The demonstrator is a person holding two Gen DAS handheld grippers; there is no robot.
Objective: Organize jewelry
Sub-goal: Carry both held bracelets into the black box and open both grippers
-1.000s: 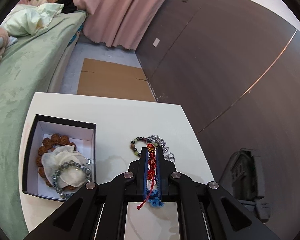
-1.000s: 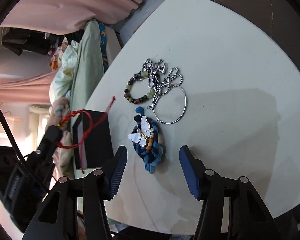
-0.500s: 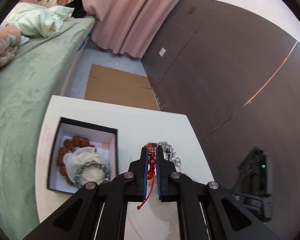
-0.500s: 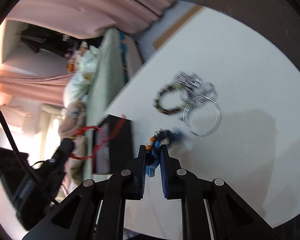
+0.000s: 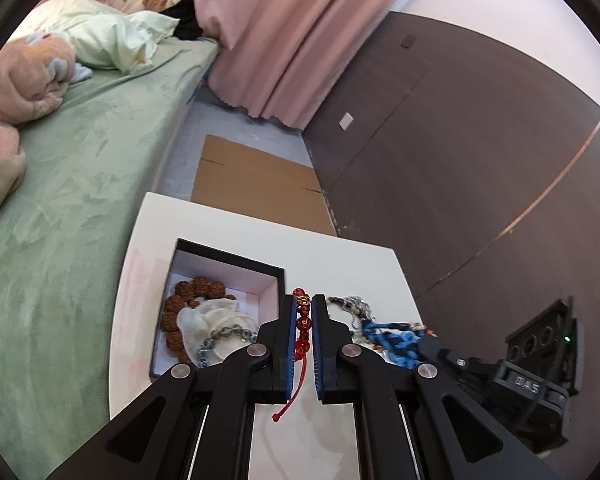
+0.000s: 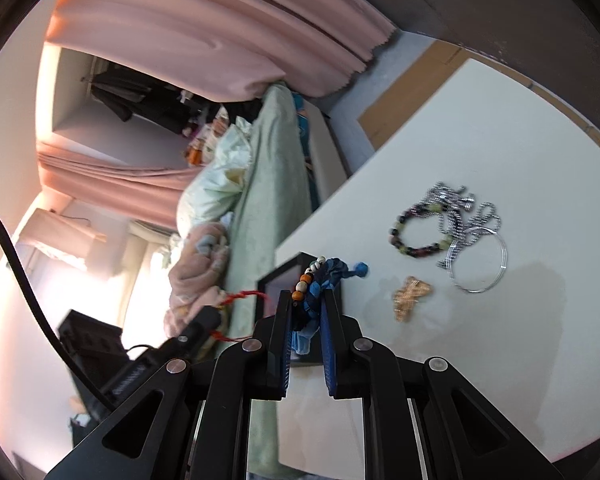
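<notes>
My left gripper point(image 5: 304, 300) is shut on a red bead bracelet point(image 5: 303, 322), whose red cord hangs down between the fingers. It hovers just right of the black box point(image 5: 228, 255), which holds a brown bead bracelet point(image 5: 192, 289), a white pouch point(image 5: 214, 316) and a grey bead bracelet point(image 5: 230, 335). My right gripper point(image 6: 306, 296) is shut on a blue braided bracelet point(image 6: 320, 276) with orange and white beads, raised above the white table point(image 6: 500, 128). A tan butterfly piece point(image 6: 411, 298) lies on the table below it.
On the table lie a multicolour bead bracelet point(image 6: 418, 234), a silver chain point(image 6: 454, 210) and a thin silver bangle point(image 6: 480, 262). A green bed point(image 5: 72, 184) runs along the table's left side. Flat cardboard point(image 5: 256, 180) lies on the floor beyond, by a dark wall.
My right gripper has shut on the blue braided bracelet and lifted it off the table; the butterfly piece stayed behind. My left gripper has drawn back with the red bracelet, beside the box.
</notes>
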